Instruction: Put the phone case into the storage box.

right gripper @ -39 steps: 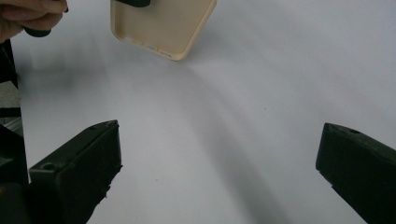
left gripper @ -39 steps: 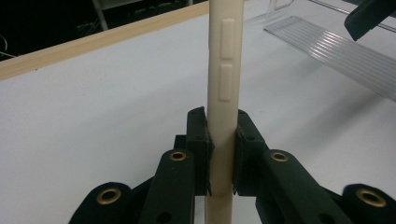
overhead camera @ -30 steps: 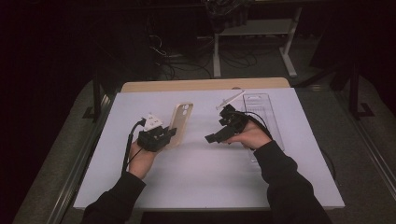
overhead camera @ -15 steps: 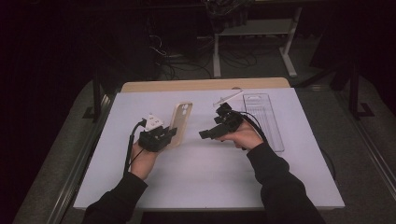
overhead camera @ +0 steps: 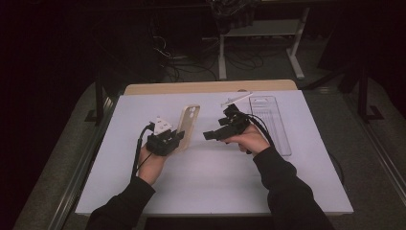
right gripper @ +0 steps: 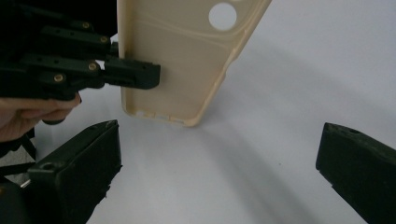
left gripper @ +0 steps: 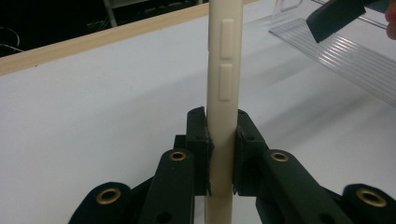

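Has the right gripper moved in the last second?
Yes. The right gripper has moved left, away from the clear plastic tray and toward the phone case.

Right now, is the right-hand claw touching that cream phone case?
Apart. The right gripper view shows the right claw open, white table visible between it and the phone case.

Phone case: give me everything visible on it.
The phone case is cream, soft-looking and empty. It has a round camera hole near its far end, two raised side buttons on one edge and small cut-outs on its near end. It is held on edge, above the white table, long axis pointing away from the person. The left gripper is shut on its near end, a jaw on each face. The right gripper is open, aimed at it without touching.
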Motion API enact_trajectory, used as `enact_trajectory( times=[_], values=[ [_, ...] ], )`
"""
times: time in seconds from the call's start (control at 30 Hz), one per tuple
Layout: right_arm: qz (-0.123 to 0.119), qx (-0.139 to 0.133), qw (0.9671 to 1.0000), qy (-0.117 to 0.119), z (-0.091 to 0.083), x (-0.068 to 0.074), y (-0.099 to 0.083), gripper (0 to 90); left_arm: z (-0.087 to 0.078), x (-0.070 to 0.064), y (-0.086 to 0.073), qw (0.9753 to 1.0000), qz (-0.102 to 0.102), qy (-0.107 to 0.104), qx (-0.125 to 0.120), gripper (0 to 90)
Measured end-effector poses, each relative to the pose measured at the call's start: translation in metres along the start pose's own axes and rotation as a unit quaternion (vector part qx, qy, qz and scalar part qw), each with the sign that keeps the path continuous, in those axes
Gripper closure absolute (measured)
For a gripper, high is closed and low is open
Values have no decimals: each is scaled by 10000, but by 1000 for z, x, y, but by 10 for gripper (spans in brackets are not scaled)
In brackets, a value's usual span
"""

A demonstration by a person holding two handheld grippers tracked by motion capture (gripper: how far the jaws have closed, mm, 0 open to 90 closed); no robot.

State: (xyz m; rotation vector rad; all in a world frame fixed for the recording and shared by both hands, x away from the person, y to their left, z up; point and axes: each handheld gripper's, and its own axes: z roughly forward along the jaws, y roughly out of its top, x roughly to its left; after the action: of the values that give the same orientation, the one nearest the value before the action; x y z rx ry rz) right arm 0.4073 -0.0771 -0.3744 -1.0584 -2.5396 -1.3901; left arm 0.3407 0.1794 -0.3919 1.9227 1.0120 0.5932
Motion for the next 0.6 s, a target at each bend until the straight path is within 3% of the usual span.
enact_trajectory(
  times=[0.3, 0.37, 0.47, 0.53, 0.6],
  values=[
    [29, -139, 9999, -25, -1, 1, 1, 0, 3, -11, 3, 9999, -70, -9, -93, 798],
    [17, -213, 9998, 12, -1, 2, 2, 0, 3, -12, 3, 10000, -3, -7, -54, 797],
    [33, -302, 9995, 45, -1, 2, 2, 0, 4, -16, 4, 9999, -101, -33, -114, 797],
    [39, -324, 9995, 45, -1, 3, 2, 0, 3, -17, 5, 10000, -27, -31, -44, 798],
    [45, -341, 9994, 29, -1, 2, 2, 0, 5, -20, 5, 9999, -89, -55, -137, 797]
  ],
)
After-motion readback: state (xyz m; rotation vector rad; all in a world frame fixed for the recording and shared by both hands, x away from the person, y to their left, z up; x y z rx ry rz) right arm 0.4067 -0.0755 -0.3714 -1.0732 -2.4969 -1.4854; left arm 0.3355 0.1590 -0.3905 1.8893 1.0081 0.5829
